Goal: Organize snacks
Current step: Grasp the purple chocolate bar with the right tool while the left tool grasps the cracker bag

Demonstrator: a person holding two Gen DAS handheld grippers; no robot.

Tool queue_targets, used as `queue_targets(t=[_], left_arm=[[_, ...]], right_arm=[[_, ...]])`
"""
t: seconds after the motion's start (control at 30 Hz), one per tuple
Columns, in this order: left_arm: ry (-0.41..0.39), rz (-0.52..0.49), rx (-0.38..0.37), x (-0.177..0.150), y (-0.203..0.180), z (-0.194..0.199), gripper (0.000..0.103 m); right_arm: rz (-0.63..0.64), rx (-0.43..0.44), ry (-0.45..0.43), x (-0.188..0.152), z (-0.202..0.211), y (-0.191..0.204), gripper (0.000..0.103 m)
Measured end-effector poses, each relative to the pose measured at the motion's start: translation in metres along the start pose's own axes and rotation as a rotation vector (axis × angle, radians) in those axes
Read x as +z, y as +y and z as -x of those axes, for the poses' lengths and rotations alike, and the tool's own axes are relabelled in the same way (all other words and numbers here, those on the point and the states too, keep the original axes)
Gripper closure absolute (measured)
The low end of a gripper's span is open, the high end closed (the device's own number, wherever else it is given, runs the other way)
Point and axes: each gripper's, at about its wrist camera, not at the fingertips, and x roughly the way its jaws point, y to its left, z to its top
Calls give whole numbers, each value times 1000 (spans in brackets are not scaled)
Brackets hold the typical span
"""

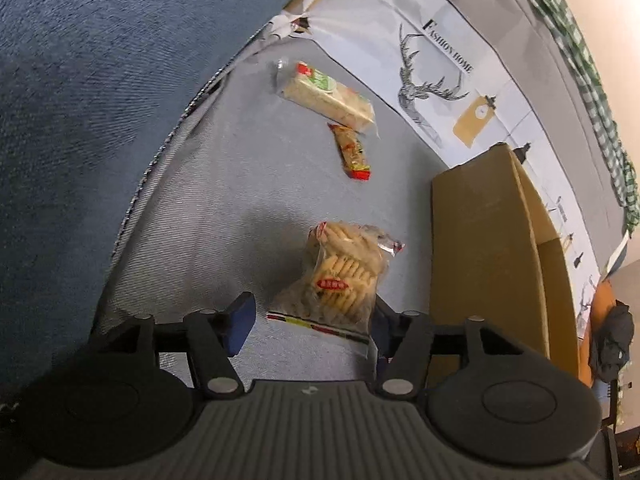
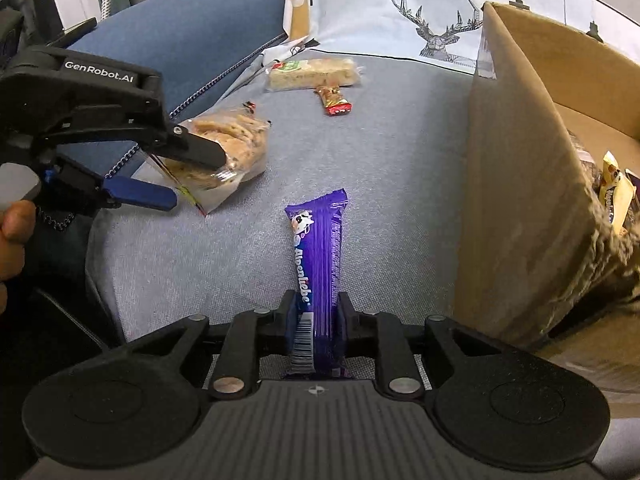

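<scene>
A clear bag of cookies [image 1: 340,276] lies on the grey cushion [image 1: 240,208]. My left gripper [image 1: 312,305] is open around the bag's near end: the right finger touches it and the left finger stands clear. In the right wrist view the same left gripper [image 2: 196,179] straddles a corner of the cookie bag [image 2: 236,140]. My right gripper [image 2: 317,298] is shut on the near end of a purple Alpenliebe bar [image 2: 316,240], which stretches forward on the cushion. Further back lie a wafer pack [image 1: 326,96] with a green and red label and a small red-ended bar [image 1: 352,152].
An open cardboard box [image 2: 520,200] stands on the right with several wrapped snacks [image 2: 616,196] inside. A white deer-print cloth [image 2: 436,20] lies behind, a blue cushion [image 1: 80,120] to the left. A person's hand [image 2: 12,232] holds the left gripper.
</scene>
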Motion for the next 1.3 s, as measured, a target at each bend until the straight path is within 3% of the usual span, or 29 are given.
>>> queue_targets(t=[0.3,0.53,1.3], left_arm=[[4,-4,-16,-2,-2,-2,23],[61,-49,-30,1,-10,-19,21],[11,-223,46,-11,-48,-50,21]], right_arm=[[-10,5,6,0,0,-1,80],[-4,1,7,0,-1,-1,79],[10,-1,7,0,-1,1,75]])
